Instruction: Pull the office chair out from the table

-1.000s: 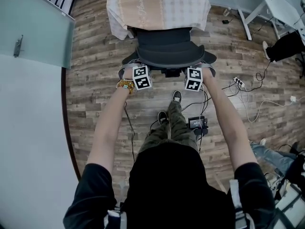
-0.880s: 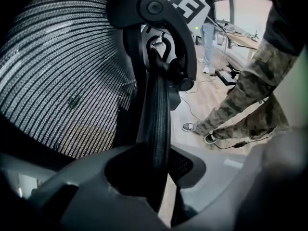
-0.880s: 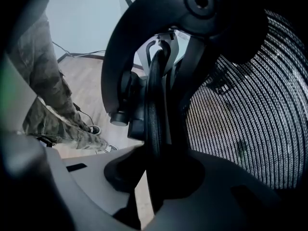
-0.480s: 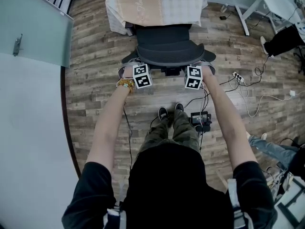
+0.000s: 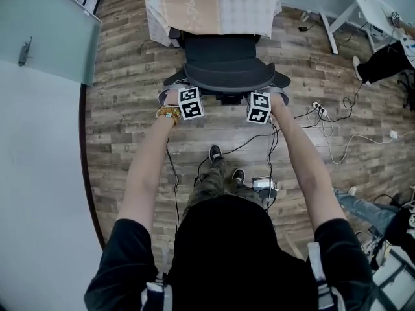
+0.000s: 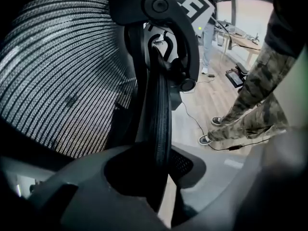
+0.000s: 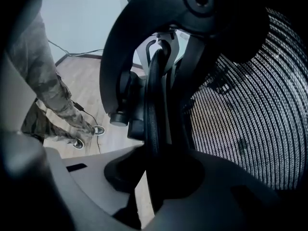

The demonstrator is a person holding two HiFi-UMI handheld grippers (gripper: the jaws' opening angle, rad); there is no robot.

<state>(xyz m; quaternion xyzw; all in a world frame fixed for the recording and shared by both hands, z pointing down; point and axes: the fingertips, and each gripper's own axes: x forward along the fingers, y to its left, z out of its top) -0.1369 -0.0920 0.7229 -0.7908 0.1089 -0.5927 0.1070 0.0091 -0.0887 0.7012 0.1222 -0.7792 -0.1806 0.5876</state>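
Observation:
The black office chair (image 5: 224, 67) stands on the wood floor with the front of its seat at the cloth-covered table (image 5: 214, 5). My left gripper (image 5: 187, 91) is shut on the left of the backrest's top rim. My right gripper (image 5: 262, 93) is shut on the right of that rim. In the left gripper view the black rim (image 6: 160, 105) runs between the jaws of the left gripper (image 6: 159, 177), with the mesh back (image 6: 62, 81) to the left. In the right gripper view the rim (image 7: 154, 105) is clamped in the right gripper (image 7: 154, 177), with the mesh (image 7: 240, 114) to the right.
A frosted glass panel (image 5: 45, 31) stands at the left. Cables and a power strip (image 5: 319, 109) lie on the floor at the right. A small black box (image 5: 264, 185) sits by my feet. White desk legs (image 5: 334, 24) and another person's leg (image 5: 363, 203) are at the right.
The chair and both grippers have come a little away from the table, toward me. My feet have stepped back.

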